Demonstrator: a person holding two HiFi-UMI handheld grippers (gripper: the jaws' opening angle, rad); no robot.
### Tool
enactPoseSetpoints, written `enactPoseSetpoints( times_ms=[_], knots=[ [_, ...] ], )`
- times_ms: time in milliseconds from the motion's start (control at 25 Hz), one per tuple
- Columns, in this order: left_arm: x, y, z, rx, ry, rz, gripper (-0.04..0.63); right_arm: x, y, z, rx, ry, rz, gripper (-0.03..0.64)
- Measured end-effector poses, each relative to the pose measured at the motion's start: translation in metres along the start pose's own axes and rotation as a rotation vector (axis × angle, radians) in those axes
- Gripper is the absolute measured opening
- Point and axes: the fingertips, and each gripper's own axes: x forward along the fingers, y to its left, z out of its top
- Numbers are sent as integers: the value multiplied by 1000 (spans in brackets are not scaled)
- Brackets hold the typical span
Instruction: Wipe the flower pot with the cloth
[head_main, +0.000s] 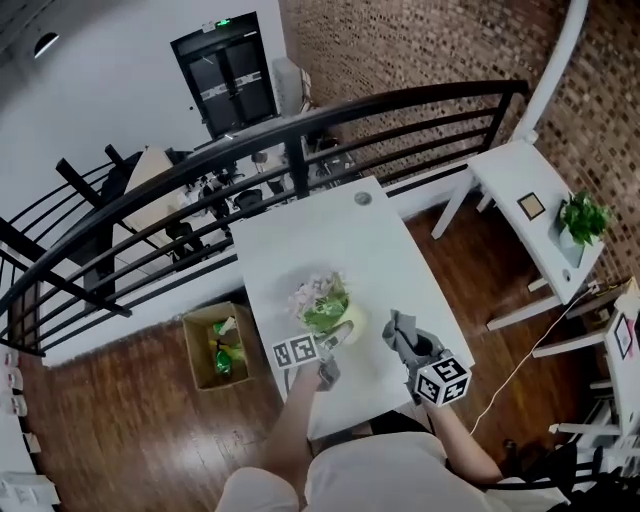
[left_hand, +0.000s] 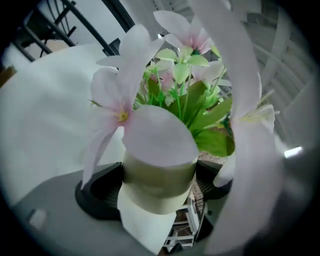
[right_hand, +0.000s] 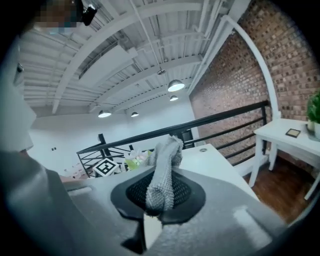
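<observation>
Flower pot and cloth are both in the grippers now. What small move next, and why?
Probably bring the right gripper leftward until its cloth meets the flower pot: the left gripper clamps the pot, yet a gap separates cloth and pot.

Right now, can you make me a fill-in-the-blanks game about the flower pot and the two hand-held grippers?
1. The left hand-held gripper is shut on the flower pot, and the right hand-held gripper is shut on a grey ____.
2. The flowers in the pot have pale ____ petals.
3. The table is ____ in colour.
4. The wall beyond the table is made of red ____.

Missing words: cloth, pink, white, brick.
</observation>
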Motion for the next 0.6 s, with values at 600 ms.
enactPoseSetpoints(
  times_ms=[600],
  knots=[
    [-66,-131,16,24,-15,-241,492,25,129,75,-538,117,607,8]
  ],
)
